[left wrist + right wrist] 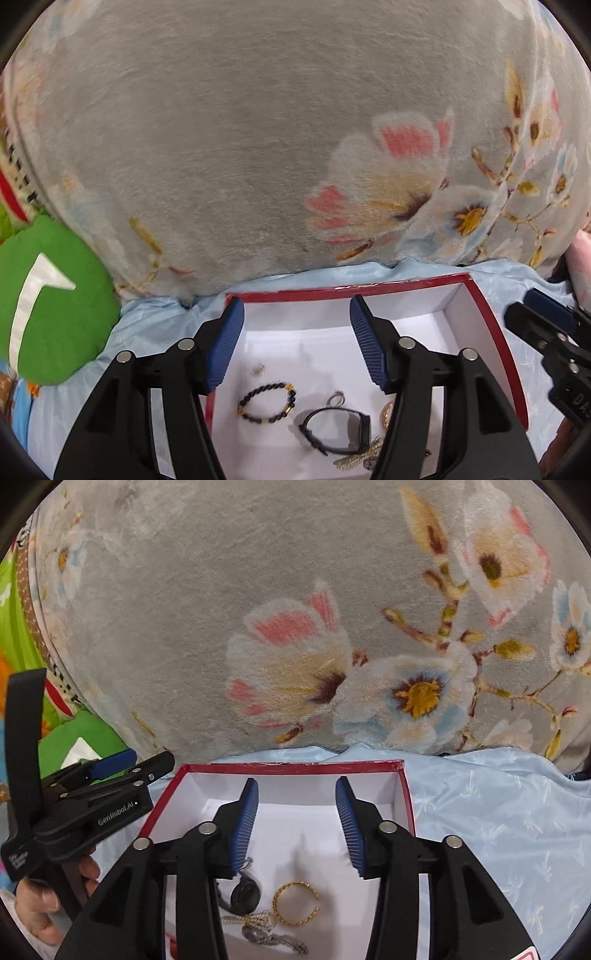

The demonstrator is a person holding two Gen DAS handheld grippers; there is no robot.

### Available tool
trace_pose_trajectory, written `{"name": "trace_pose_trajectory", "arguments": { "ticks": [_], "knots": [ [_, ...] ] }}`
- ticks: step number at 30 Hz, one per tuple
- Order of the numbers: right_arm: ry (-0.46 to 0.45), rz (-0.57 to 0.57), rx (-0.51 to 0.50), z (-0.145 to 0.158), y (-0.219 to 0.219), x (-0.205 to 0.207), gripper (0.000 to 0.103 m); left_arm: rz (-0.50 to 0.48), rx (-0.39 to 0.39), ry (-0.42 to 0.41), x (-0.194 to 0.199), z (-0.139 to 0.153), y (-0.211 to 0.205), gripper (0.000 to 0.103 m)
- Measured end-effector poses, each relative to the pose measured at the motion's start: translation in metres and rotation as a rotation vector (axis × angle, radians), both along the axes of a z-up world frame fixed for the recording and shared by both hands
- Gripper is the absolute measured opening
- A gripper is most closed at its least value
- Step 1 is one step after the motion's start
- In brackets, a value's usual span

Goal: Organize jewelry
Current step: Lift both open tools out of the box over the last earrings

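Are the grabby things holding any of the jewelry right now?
No. The left hand-held gripper and the right hand-held gripper are both open, empty, over the red box. The gold bangle lies inside.

beaded bracelet [267, 403] lies left of the watch [338, 430] in the box [480, 317], blanket [240, 147] behind it

Grey plush blanket [229, 147] fills the upper two thirds of both views, nap brushed in streaks. Printed flowers [295, 657] in pink, cream and pale blue with yellow centres, on brown twigs, at right of frame. Below it, a pale blue sheet [498, 812] with a small woven sprig pattern, creased along the blanket's edge. Green cushion [55, 295] with a white mark at lower left of the left view. Light even, soft, no hard shadows.
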State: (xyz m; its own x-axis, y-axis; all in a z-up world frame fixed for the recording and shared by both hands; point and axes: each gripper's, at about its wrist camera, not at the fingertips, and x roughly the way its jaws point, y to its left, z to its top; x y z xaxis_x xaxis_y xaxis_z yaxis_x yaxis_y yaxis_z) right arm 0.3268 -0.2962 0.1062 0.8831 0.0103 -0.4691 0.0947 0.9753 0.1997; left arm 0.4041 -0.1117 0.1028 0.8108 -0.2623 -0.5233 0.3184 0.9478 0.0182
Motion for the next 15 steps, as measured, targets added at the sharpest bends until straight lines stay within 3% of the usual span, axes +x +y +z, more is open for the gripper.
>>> {"name": "trace_pose_trajectory", "arguments": {
  "ticks": [3, 6, 11, 15],
  "knots": [
    [-0.012, 0.014, 0.005, 0.000, 0.004, -0.032, 0.051, 0.017, -0.031, 0.001, -0.023, 0.004, 0.029, 0.059],
    [-0.009, 0.031, -0.009, -0.007, 0.014, -0.074, 0.060, 0.023, -0.037, -0.001, -0.055, 0.003, 0.058, 0.068],
    [0.019, 0.034, -0.059, -0.032, 0.034, -0.135, 0.061, 0.029, -0.051, 0.065, -0.104, -0.018, 0.103, 0.069],
    [0.074, 0.038, -0.127, -0.059, 0.057, -0.173, 0.061, 0.055, 0.018, 0.094, -0.144, -0.049, 0.125, 0.069]
  ]
}}
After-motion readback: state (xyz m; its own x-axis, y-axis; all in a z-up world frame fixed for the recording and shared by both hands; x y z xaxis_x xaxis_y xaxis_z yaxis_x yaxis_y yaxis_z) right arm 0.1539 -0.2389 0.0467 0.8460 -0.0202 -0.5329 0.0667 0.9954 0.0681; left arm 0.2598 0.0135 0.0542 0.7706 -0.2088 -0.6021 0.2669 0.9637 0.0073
